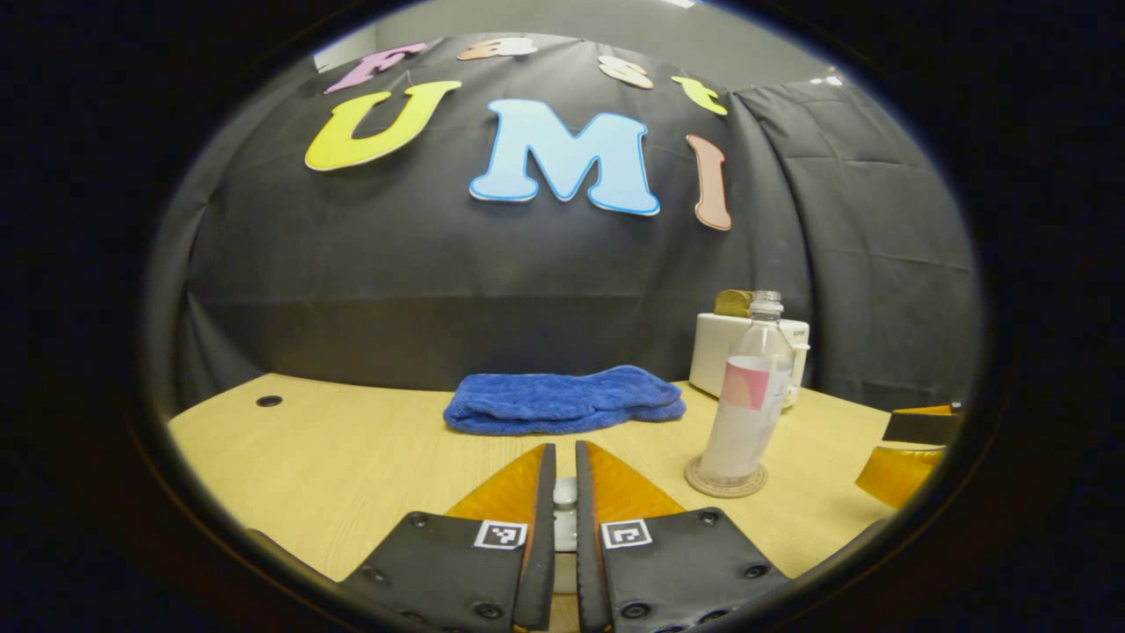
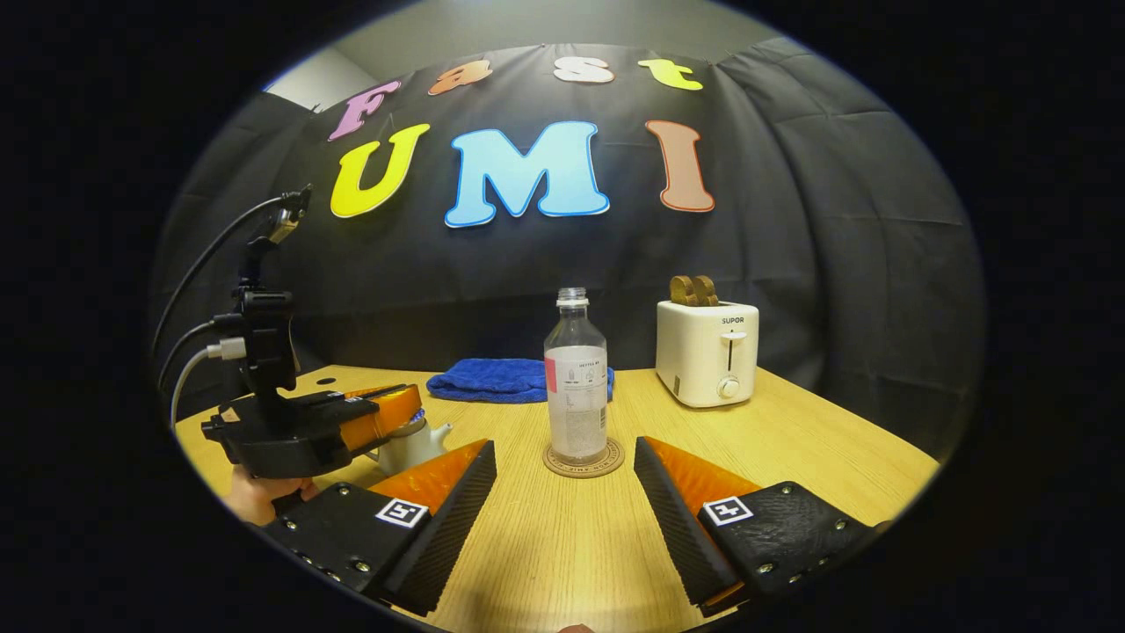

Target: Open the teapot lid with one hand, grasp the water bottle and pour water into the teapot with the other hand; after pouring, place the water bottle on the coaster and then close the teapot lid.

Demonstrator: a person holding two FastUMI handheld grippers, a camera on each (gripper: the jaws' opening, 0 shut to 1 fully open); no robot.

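Wooden table point(image 2: 791, 457) carries everything; black cloth wall behind it. White toaster point(image 2: 707, 353) stands near the table's far right edge, two brown slices point(image 2: 693, 289) standing up out of its slots. Folded blue towel point(image 1: 564, 400) lies along the far edge, about mid-table, left of the toaster.

Water bottle point(image 2: 576, 387): clear plastic, uncapped, upright on the round coaster point(image 2: 584, 461), toward the middle of the table in front of the towel. In the left gripper view the same bottle point(image 1: 747, 396) stands to the right on its coaster point(image 1: 725, 480), with the toaster behind it.

White teapot point(image 2: 413, 444): near the left edge, spout pointing right, mostly covered by the left gripper point(image 2: 387, 413), which sits over its top, held by a hand point(image 2: 259, 492) at the lower left.

Left gripper point(image 1: 565, 479), own view: fingers drawn nearly together, clamped on the small pale lid knob point(image 1: 565, 492) between them.

Right gripper point(image 2: 562, 466): jaws spread wide, holding nothing, low over the near edge, the bottle just beyond and between its fingers, not touching.
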